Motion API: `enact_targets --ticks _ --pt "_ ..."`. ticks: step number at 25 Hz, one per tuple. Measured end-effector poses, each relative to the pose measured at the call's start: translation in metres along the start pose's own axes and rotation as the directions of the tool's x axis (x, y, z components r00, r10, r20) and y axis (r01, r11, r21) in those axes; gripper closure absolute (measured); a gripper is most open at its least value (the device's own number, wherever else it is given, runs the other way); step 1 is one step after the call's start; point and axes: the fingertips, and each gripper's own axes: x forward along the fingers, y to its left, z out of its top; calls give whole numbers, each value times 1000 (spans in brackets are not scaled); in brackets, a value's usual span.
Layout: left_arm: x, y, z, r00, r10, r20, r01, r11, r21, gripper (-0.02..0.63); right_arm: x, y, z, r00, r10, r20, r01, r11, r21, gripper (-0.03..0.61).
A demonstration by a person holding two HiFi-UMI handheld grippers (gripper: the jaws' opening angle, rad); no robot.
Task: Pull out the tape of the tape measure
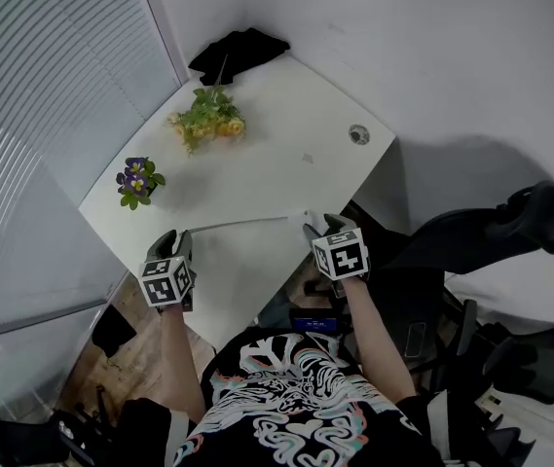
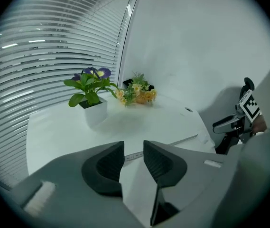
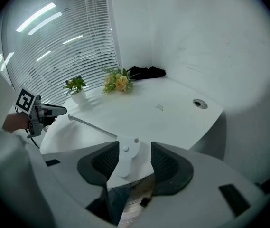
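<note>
A thin pale tape point(image 1: 242, 224) lies drawn out flat across the near part of the white table point(image 1: 286, 154). The white tape measure case point(image 3: 125, 156) sits at its right end, near the table's edge. My right gripper point(image 3: 135, 148) stands open around the case, with a gap showing at the right pad. My left gripper point(image 2: 134, 148) is open at the tape's left end. There the tape point(image 2: 182, 140) lies on the table in line with the gap, and neither pad touches it. In the head view the left gripper point(image 1: 179, 236) and right gripper point(image 1: 323, 227) sit at opposite ends of the tape.
A small pot of purple flowers point(image 1: 135, 181) and a yellow bunch of flowers point(image 1: 208, 120) stand on the far left of the table. A black cloth point(image 1: 238, 52) lies in the far corner, and a cable hole point(image 1: 358, 134) is near the right edge. Black office chairs point(image 1: 491, 232) crowd the right.
</note>
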Motion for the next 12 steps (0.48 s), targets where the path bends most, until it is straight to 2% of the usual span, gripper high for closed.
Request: enact_targets --ticks 5,8,11,12 --pt "-7 -30 23 984 -109 140 122 989 -87 486 -16 3 6 998 -13 61 11 999 32 410" --pt "-11 -53 35 968 -194 160 207 976 -66 506 -28 0 14 992 -53 116 47 997 58 484" --pt "-17 -71 46 956 -233 177 241 970 -25 518 -42 -4 20 982 -91 164 78 994 83 567" --pt "-20 -76 49 954 -239 184 245 969 -14 526 -46 -4 22 979 -96 178 82 993 86 575"
